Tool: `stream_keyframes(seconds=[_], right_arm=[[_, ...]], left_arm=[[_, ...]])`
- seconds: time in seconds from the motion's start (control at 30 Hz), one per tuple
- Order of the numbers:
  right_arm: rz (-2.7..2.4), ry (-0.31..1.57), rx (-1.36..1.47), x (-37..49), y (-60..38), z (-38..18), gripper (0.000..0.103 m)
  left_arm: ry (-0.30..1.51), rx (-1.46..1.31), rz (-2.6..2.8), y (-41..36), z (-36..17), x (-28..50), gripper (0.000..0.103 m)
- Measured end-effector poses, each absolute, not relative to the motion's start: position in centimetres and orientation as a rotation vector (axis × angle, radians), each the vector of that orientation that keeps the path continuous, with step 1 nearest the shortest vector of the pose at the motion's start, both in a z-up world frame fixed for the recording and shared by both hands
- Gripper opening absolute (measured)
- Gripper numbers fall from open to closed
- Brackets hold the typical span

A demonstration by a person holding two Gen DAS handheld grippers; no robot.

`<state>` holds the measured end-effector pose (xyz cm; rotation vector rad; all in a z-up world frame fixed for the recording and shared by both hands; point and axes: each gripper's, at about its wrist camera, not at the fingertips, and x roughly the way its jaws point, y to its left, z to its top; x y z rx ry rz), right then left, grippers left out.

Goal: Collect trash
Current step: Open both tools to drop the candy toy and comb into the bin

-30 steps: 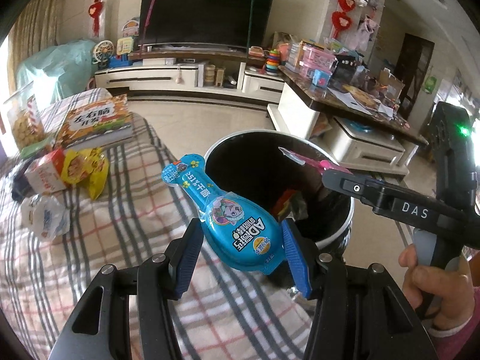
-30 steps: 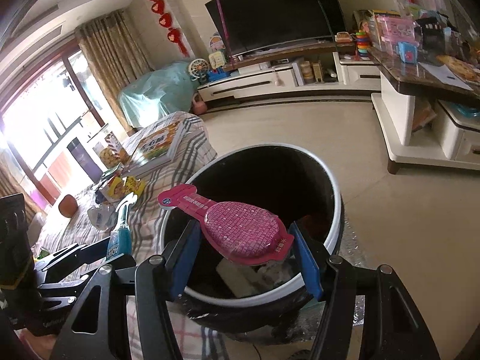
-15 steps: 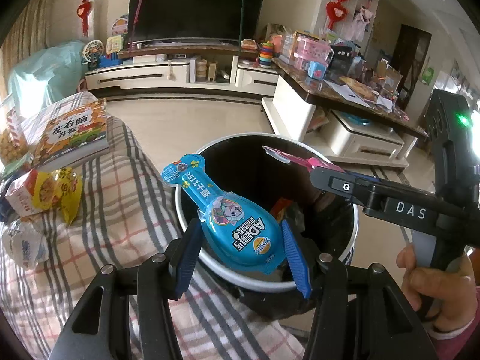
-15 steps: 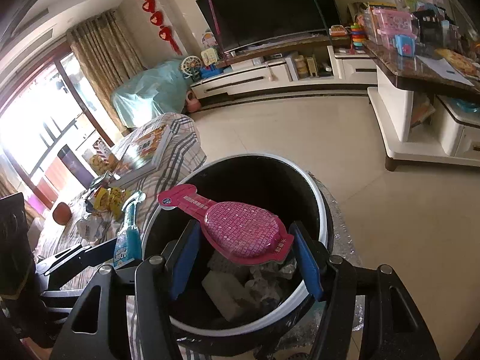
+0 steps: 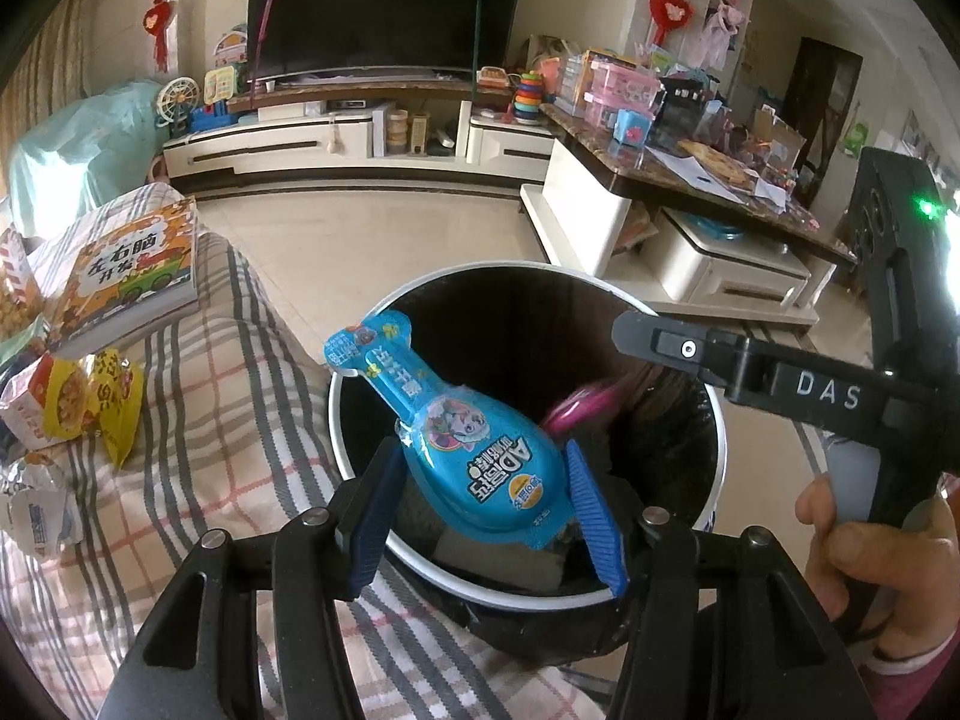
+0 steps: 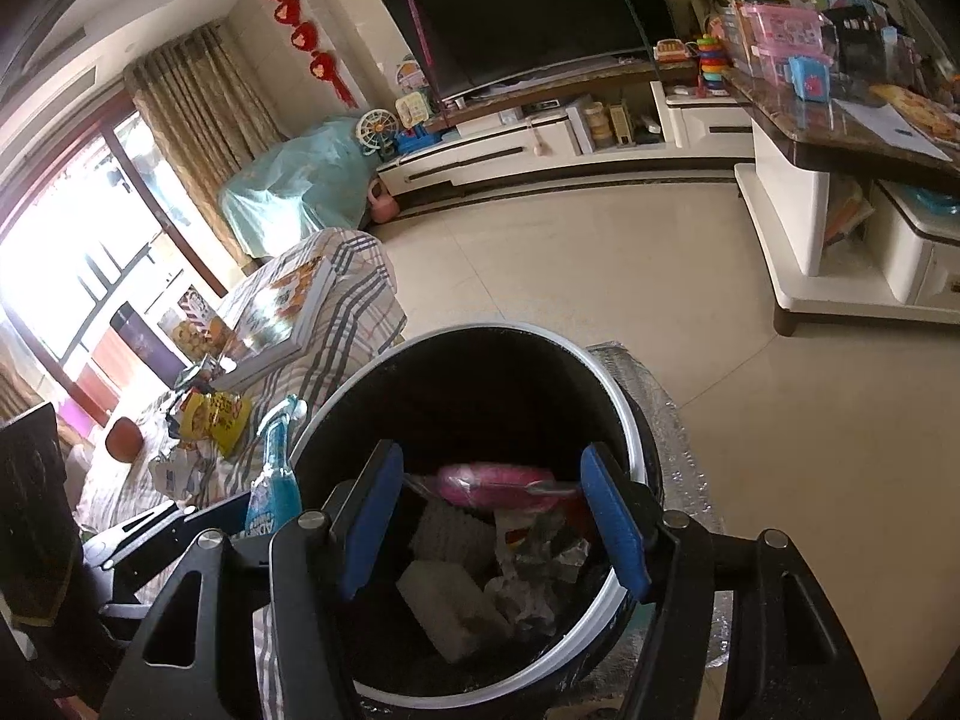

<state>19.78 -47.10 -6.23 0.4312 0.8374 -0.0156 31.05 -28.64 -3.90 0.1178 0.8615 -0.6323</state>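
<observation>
A blue blister package (image 5: 480, 462) with a cartoon print hangs over the black, white-rimmed trash bin (image 5: 498, 267). My left gripper (image 5: 483, 480) has its blue pads against the package's two sides, and its jaws are opening. A pink package (image 6: 492, 483), blurred, is down inside the bin (image 6: 498, 330) on crumpled wrappers and a white block. My right gripper (image 6: 491, 462) stands open above it with nothing between its pads. From the left wrist, one right finger (image 5: 678, 348) reaches over the bin, with the pink package (image 5: 579, 411) below it.
A checked-cloth table (image 5: 198, 420) left of the bin carries a book (image 5: 132, 276), yellow snack bags (image 5: 90, 402) and a crumpled white wrapper (image 5: 36, 516). A person's hand (image 5: 870, 528) holds the right gripper. A low white cabinet (image 6: 840, 252) stands on the right across tiled floor.
The pink package has left my right gripper and dropped into the bin. Both grippers have moved farther over the bin's opening. The blue package is still between the left pads.
</observation>
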Motion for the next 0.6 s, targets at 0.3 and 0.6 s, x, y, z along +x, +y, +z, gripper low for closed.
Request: stream_keyframes(seconds=[0.3,0.6], right_arm=[[-0.030,0.802,0.461,18.4,-47.1,-5.7,0.072],[0.000,0.791,0.465,17.1,-44.6,-5.6,0.089]], left_arm=[[0.856,0.092,-0.615,-27.1,-4.1,29.8,0.069],[0.875,0.014,-0.532,-22.1,-5.0,27.7,0.069]])
